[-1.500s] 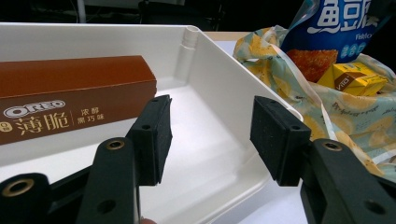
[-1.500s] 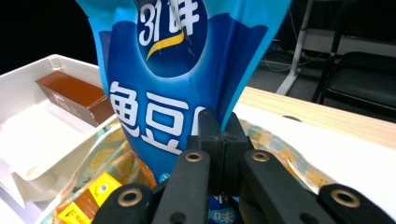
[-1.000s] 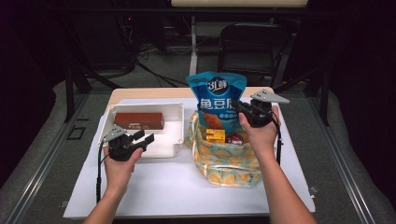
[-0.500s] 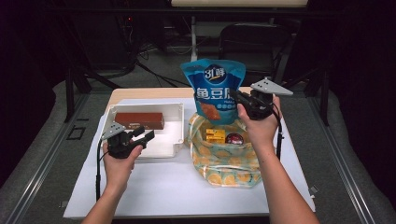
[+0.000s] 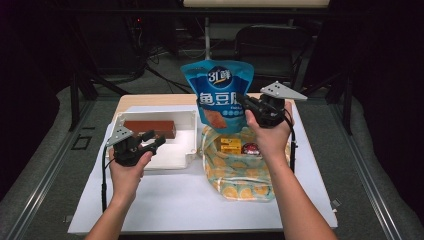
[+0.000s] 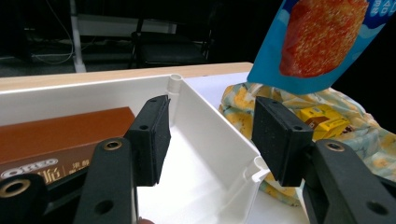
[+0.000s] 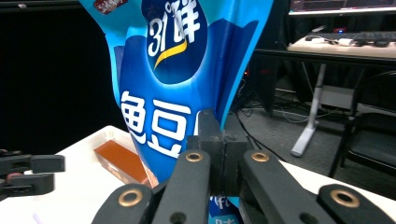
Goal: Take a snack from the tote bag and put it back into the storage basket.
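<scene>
A blue snack bag [image 5: 216,92] hangs in the air above the yellow-patterned cloth bag [image 5: 240,172]. My right gripper [image 5: 241,100] is shut on its right edge. In the right gripper view the jaws [image 7: 223,158] pinch the snack bag [image 7: 177,70] low on its side. My left gripper [image 5: 152,138] hovers open over the front of the white bin [image 5: 182,150] with nothing between its pads. In the left gripper view the open gripper [image 6: 215,140] straddles the bin's right wall [image 6: 205,135]. A brown biscuit box [image 6: 60,135] lies inside the bin.
The cloth bag [image 6: 369,121] holds a yellow box [image 5: 231,145] and a red round item [image 5: 251,149]. The brown box [image 5: 149,127] lies at the back of the bin. A white sheet [image 5: 165,200] covers the table. A dark chair [image 5: 270,45] stands beyond the far edge.
My right gripper has lifted the blue snack bag up and clear of the cloth bag. My left hand has risen slightly over the bin, jaws unchanged.
</scene>
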Tool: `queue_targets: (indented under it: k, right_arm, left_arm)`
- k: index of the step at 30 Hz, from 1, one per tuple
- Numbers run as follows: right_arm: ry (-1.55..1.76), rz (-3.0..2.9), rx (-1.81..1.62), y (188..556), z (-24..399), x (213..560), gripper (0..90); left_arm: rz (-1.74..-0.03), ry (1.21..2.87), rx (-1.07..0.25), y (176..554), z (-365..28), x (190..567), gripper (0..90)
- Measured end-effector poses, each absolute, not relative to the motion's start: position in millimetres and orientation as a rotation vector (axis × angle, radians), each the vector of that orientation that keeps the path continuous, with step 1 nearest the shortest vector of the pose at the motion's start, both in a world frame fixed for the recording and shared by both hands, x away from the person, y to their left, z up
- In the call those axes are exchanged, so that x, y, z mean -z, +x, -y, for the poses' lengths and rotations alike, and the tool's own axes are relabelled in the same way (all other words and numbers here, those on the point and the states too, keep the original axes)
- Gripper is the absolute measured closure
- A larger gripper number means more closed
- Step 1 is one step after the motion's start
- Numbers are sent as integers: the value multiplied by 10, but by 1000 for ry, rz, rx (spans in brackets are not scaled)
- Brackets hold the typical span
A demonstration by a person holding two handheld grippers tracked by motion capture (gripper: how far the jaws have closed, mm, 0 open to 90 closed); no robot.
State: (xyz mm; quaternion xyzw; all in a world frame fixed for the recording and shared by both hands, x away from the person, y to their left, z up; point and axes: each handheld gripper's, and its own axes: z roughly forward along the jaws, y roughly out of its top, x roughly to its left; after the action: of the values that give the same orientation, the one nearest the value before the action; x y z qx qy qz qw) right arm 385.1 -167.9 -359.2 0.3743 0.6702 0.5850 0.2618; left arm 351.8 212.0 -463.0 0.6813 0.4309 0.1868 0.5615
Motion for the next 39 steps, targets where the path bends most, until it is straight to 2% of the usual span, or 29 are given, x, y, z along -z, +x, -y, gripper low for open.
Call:
queue_targets:
  k: [35, 39]
  right_arm:
    - [948, -1885, -1669, 3704, 1271, 3652, 900]
    - [943, -1895, -1682, 3690, 1234, 3678, 900]
  left_arm:
    - [-854, 1568, -450, 3702, -1543, 3951, 473]
    - [-832, 1562, -445, 3700, -1480, 3904, 498]
